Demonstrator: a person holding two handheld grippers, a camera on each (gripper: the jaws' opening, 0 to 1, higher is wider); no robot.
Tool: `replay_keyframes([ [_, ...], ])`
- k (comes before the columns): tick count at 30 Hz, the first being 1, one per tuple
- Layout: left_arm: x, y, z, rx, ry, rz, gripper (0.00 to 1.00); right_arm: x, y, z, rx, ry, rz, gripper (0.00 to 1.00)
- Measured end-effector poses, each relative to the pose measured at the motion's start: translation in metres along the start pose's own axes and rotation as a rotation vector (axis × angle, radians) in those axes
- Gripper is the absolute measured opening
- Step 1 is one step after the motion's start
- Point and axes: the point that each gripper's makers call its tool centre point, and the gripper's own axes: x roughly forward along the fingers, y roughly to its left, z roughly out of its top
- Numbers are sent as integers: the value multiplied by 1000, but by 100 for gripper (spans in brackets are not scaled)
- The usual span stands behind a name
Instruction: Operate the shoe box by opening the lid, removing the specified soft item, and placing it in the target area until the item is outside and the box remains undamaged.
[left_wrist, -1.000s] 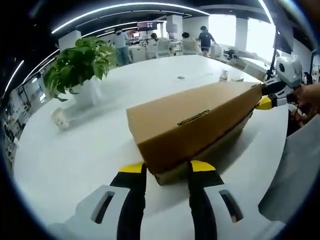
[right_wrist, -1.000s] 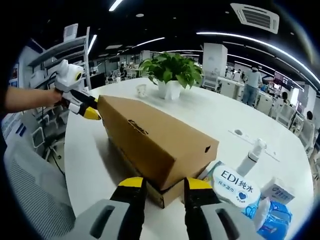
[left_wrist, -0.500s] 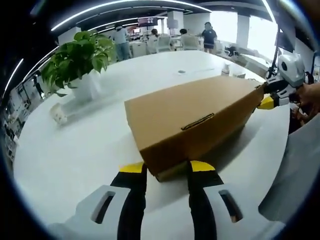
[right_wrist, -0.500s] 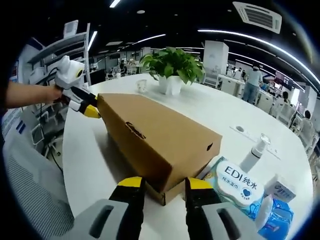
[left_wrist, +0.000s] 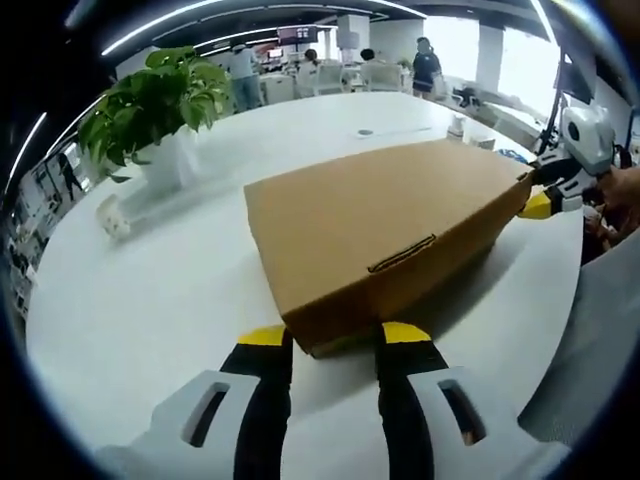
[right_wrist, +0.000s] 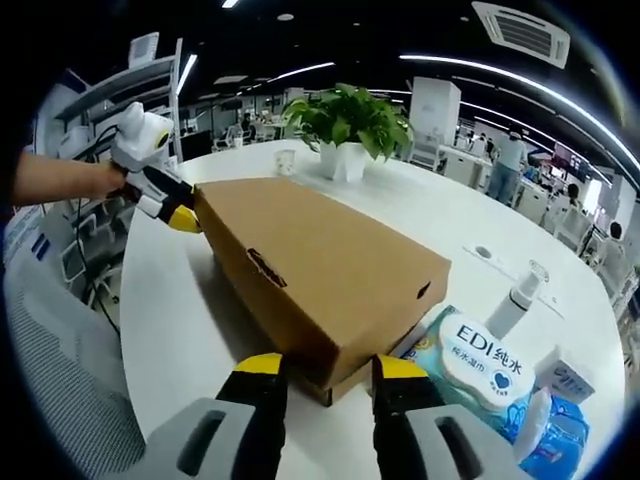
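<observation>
Sitting across the middle of the left gripper view, the cardboard shoe box is resting on the white desk, its lid covering the base with only a thin strip of base showing under the near corner. The left gripper is rising from the bottom centre, its two yellow-tipped jaws standing apart on either side of that near corner; whether they are pinching the cardboard or merely flanking it cannot be told. At the right edge, the right gripper is meeting the far end of the box, a hand holding it. A potted plant is standing at the upper left, with a small white cup just below it. People are moving about in the office at the top of the frame.

Filling the centre of the right gripper view, the shoe box is lying lengthwise, lid down over the base. The right gripper is coming up from the bottom centre, jaws parted around the near corner, and contact is again unclear. At the upper left, the left gripper is touching the far corner. A pack of wet wipes is lying just beside the box at the lower right, with a slim bottle above it. The plant is standing at the top centre.
</observation>
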Motion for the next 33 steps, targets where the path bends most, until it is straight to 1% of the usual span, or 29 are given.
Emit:
replay_keyframes([
  [20, 7, 1, -8, -16, 17, -8, 32, 6, 0, -9, -37, 28, 6, 31],
  [26, 5, 1, -11, -16, 23, -12, 31, 5, 1, -9, -52, 26, 7, 32],
  [33, 1, 3, -15, -16, 24, -7, 32, 3, 2, -8, -68, 14, 14, 36],
])
